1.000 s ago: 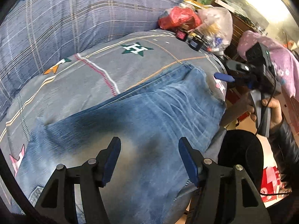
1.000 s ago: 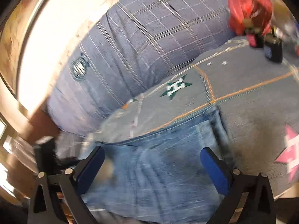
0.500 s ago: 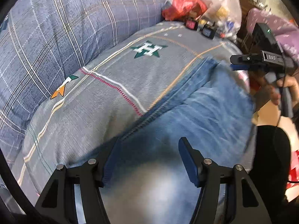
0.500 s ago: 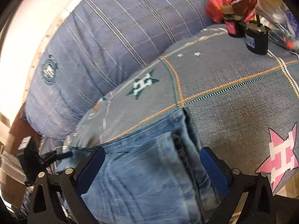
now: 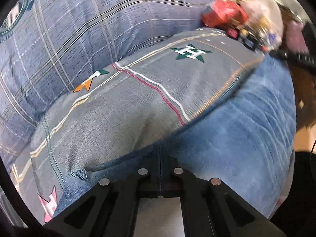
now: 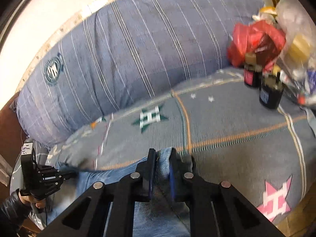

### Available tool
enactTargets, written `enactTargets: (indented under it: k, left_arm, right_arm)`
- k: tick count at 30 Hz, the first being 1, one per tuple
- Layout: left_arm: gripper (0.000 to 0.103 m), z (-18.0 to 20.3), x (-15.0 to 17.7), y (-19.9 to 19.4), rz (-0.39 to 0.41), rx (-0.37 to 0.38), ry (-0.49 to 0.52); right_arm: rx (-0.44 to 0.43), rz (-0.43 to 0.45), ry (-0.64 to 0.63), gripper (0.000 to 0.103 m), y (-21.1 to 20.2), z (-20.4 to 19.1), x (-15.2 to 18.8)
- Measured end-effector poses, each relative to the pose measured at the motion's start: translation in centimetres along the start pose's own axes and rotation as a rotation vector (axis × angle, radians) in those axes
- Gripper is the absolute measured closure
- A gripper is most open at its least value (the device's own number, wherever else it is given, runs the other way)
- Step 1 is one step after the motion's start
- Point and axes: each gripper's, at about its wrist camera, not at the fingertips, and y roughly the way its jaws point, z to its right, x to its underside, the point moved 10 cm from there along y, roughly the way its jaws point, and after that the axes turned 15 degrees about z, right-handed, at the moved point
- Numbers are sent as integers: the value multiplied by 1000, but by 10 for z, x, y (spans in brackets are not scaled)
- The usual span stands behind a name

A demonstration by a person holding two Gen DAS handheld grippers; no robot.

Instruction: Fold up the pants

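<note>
On the grey patterned bed cover (image 5: 122,118), in front of the blue plaid bolster (image 5: 88,25), the jeans (image 5: 237,134) lie along the near edge, and both grippers, which stood wide open half a second ago, have now closed. The left gripper (image 5: 160,158) has its jaws pressed together at the denim's edge, beside the frayed corner. The right gripper (image 6: 161,169) pinches a thick fold of the jeans' edge between its narrowed jaws.

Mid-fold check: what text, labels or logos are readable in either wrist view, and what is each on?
"H": green star and pink star on the sheet.
Handwritten tag on the left gripper: unreadable.
Jar labels: blurred.
Round crest on the pillow: too small.
</note>
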Motion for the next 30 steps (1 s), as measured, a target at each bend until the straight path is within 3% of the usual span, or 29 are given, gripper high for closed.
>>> enactTargets:
  k: [4,6,7,8,10,14,19,22,25,30]
  left_arm:
    - [103,-4,10,16,-38,-54,2]
    - [103,-3,9,14,-22,-65,-6]
    - [103,-3,9,11,-23,-67,-5]
    - [103,-4,8,6,-13,-72,5]
    - [103,-3,4,-9,19,-77,18]
    - [103,12,-1,-49,90,14,-23]
    - [103,44,28,-61,55,118,-38]
    - [103,42,55,-41,-29,69,-41]
    - [103,33,58,-42,-22,81,-117]
    - [103,-4,40,-52,17,-2,-126]
  right_arm:
    - [55,-90,17,85,32,21,26]
    - [113,-150,19,55,45,37,46]
    - [147,-156,11,24,47,45,51]
    - [165,-133,6,19,43,50,51]
    - [164,-90,42,19,29,55,42]
    - [122,-33,55,19,-15,45,24]
    - [-28,-154,-49,20,-36,-9,57]
    - [-55,-255,-111,20,-26,-24,89]
    - [29,-381,-108,24,-9,-7,119]
    - [-8,-262,-124,24,-28,-34,81]
